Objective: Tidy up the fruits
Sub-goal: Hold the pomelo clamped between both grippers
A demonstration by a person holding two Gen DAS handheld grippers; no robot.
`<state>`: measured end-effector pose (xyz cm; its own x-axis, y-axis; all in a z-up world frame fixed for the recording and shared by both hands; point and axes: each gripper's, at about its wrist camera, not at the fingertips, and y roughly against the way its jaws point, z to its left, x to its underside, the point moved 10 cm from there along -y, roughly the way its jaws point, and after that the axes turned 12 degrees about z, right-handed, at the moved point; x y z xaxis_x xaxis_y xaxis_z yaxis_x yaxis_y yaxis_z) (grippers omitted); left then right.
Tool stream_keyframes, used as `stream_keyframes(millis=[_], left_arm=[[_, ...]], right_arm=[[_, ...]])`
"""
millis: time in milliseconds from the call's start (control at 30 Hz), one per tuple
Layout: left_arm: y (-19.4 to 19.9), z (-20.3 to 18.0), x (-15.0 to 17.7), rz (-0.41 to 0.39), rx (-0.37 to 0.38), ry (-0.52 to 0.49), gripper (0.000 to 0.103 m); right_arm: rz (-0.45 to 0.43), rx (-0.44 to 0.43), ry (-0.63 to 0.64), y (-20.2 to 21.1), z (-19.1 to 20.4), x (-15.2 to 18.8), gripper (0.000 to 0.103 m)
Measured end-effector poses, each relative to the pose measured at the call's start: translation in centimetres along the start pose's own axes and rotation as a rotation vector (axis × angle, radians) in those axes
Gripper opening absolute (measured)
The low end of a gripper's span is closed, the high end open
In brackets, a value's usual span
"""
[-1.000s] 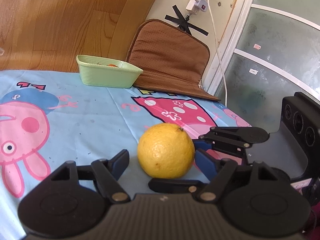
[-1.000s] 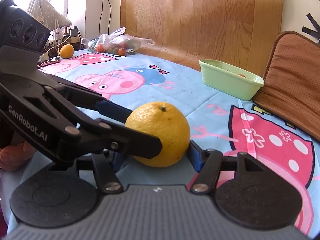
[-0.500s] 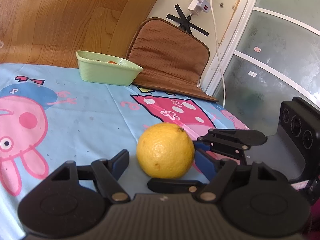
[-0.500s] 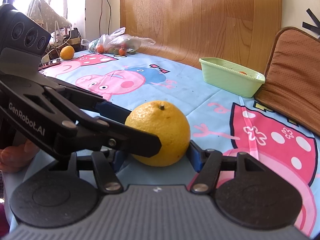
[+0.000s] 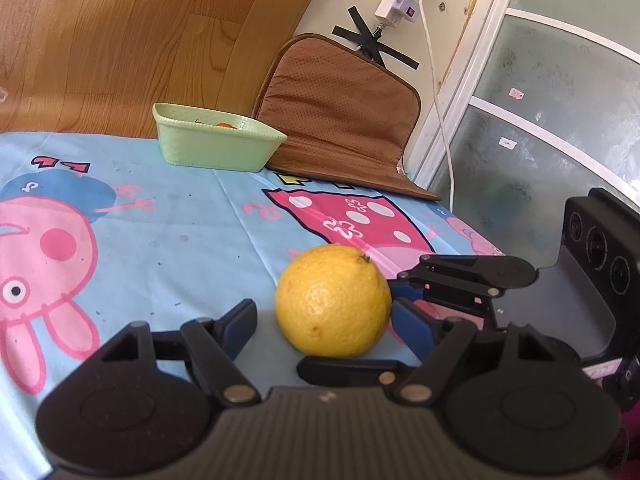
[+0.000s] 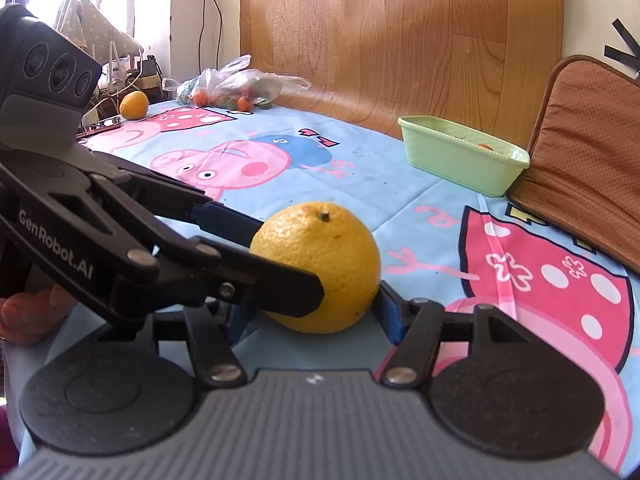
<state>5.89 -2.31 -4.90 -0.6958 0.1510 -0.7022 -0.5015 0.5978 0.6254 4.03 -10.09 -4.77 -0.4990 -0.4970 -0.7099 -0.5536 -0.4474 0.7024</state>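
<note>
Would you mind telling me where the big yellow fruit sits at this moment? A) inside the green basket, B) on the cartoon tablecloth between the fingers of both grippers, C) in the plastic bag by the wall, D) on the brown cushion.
B: the yellow fruit rests on the tablecloth, with the left gripper and the right gripper each straddling it, far from the green basket.

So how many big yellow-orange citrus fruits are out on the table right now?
2: one large orange between both grippers' fingers, one far orange at the table's far-left edge. The green tray and plastic bag hold smaller fruit, partly hidden.
</note>
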Motion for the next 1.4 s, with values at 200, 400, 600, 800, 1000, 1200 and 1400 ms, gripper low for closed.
stream_keyframes(millis=[200,400,600,800,1000,1200,1400], left_arm=[[-0.05,0.04,0.01,0.002,0.002,0.004,0.077],[-0.04,-0.02,0.03,-0.003,-0.016,-0.003,0.079],[-0.07,-0.02,0.00,0.000,-0.006,0.004,0.079],[-0.08,0.08,-0.04,-0.002,-0.003,0.002,0.078],[-0.12,0.07,0.00,0.000,0.000,0.002,0.077],[-0.08,-0.16,0.07,-0.006,-0.020,-0.013,0.077],[-0.06,-0.31,0.10,-0.007,-0.008,-0.017,0.073]], right_arm=[[0.000,0.000,-0.001,0.01,0.06,0.01,0.066],[-0.001,0.003,0.003,-0.02,-0.03,-0.01,0.066],[0.000,0.001,0.001,-0.05,-0.12,-0.02,0.066],[0.001,0.001,-0.001,-0.07,-0.03,-0.02,0.066],[0.001,0.001,-0.001,-0.06,-0.06,-0.01,0.066],[0.000,0.005,0.001,-0.03,-0.01,-0.02,0.066],[-0.002,0.012,0.004,0.01,0.09,0.00,0.066]])
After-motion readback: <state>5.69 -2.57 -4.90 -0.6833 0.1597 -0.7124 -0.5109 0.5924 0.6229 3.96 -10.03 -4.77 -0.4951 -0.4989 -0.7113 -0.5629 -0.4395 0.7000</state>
